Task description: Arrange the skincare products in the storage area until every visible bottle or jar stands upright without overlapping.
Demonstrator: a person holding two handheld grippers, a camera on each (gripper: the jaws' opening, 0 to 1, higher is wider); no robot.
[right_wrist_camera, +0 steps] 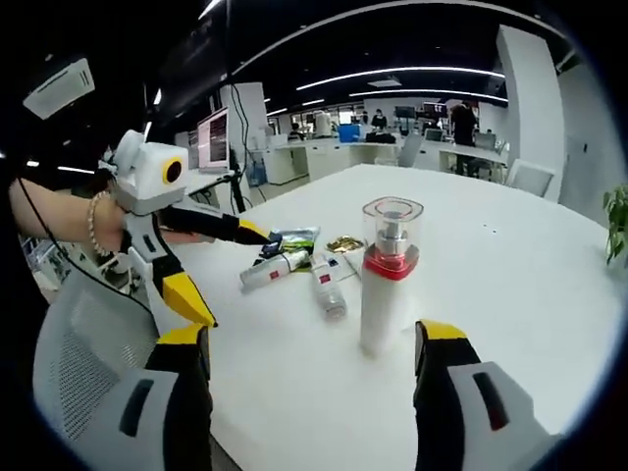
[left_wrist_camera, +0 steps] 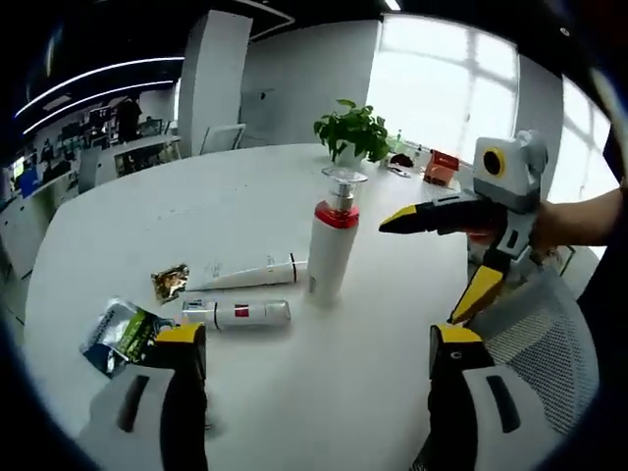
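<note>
Open-plan office all around, with a big round white surface (left_wrist_camera: pixel 226 206) carrying the skincare lot. One pump bottle (left_wrist_camera: pixel 332 245) with a red collar and clear cap stood upright near the middle. Beside it a white tube (left_wrist_camera: pixel 250 275) lay flat, and just in front of that a small white bottle (left_wrist_camera: pixel 238 313) with a red label also lay on its side. A gold sachet (left_wrist_camera: pixel 169 282) and a green-and-silver sachet (left_wrist_camera: pixel 123 334) sat flat toward the surface's edge. The left tongs (left_wrist_camera: pixel 314 348) hovered with jaws wide apart, gripping nothing. The right tongs (right_wrist_camera: pixel 312 343) were likewise spread, the upright pump bottle just ahead between the jaw tips but untouched. A potted plant (left_wrist_camera: pixel 353 130) stood at the far side, and a mesh chair (left_wrist_camera: pixel 549 343) waited beside the surface.
</note>
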